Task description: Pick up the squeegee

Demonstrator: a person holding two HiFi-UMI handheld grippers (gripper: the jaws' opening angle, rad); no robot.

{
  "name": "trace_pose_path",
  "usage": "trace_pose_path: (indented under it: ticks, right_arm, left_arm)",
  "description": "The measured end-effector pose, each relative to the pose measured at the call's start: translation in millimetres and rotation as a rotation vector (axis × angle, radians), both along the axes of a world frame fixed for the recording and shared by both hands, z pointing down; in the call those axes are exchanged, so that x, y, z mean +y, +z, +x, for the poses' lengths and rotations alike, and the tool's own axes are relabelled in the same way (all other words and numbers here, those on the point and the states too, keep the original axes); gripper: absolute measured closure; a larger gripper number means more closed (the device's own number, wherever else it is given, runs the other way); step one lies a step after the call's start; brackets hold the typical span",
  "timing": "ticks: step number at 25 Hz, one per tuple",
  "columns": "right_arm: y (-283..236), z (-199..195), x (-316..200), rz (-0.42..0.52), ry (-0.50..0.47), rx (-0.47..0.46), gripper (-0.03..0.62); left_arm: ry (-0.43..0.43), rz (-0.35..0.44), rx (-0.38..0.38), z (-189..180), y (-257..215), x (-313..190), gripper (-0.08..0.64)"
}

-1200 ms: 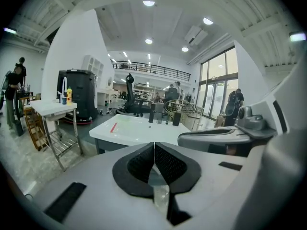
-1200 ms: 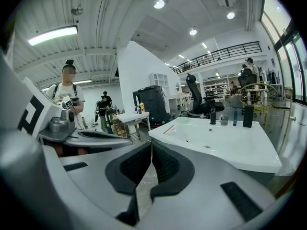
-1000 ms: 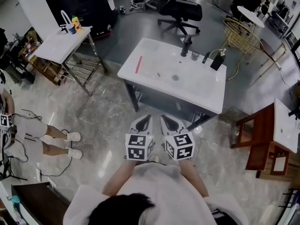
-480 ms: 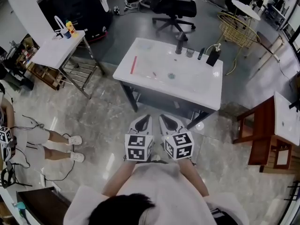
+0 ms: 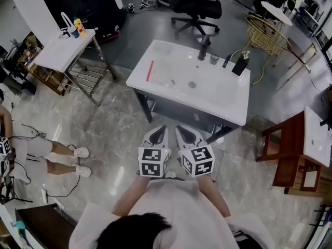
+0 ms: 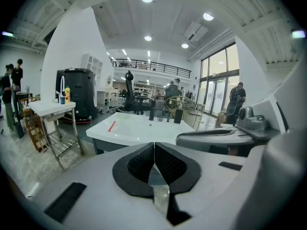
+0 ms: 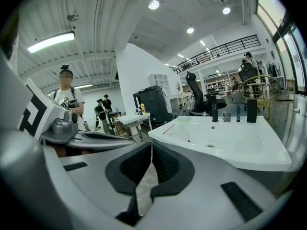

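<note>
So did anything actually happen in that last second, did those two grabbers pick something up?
Nothing was picked up or let go; only the head view shifted a little. The left gripper and right gripper stayed side by side in front of the person, jaws shut and empty, short of the sink. The red squeegee lies untouched on its left part.

Upper centre, a red squeegee [image 5: 151, 70] lies on a white sink [image 5: 218, 100]; left gripper [image 5: 160, 132] and right gripper [image 5: 181, 132] hover below.
</note>
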State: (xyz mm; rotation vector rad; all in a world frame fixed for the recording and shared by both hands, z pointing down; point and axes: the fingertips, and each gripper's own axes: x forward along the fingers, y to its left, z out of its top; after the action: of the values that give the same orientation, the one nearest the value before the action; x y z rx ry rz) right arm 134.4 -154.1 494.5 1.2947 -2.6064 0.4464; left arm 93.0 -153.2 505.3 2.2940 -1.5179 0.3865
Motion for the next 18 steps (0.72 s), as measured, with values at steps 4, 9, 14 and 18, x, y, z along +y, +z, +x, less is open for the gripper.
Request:
trace_pose_path:
  ticks: [4,9,14,18]
  right_arm:
    - [-4.5,-4.5,-12.2,0.019,-0.01,-0.006,0.563]
    - [-11.7,-5.4,-33.2,0.021,0.01,0.001,0.564]
    - [-10.5,-15.7,-54.1,0.012,0.003,0.013,0.563]
    - [-8.2,-19.7,-75.5,0.01,0.009,0.028,0.563]
  left_arm:
    - [-0.018,0.014,0.008,-6.6,-4.9,-13.6,0.534]
    - [-0.03,0.022,0.037,-9.6,-12.3,-32.0,0.534]
    - [-0.024,0.027,0.047,-15.0,-13.6,-55.5,0.534]
    - [-0.016,0.027,0.05,-18.2,-9.9,-77.3,0.534]
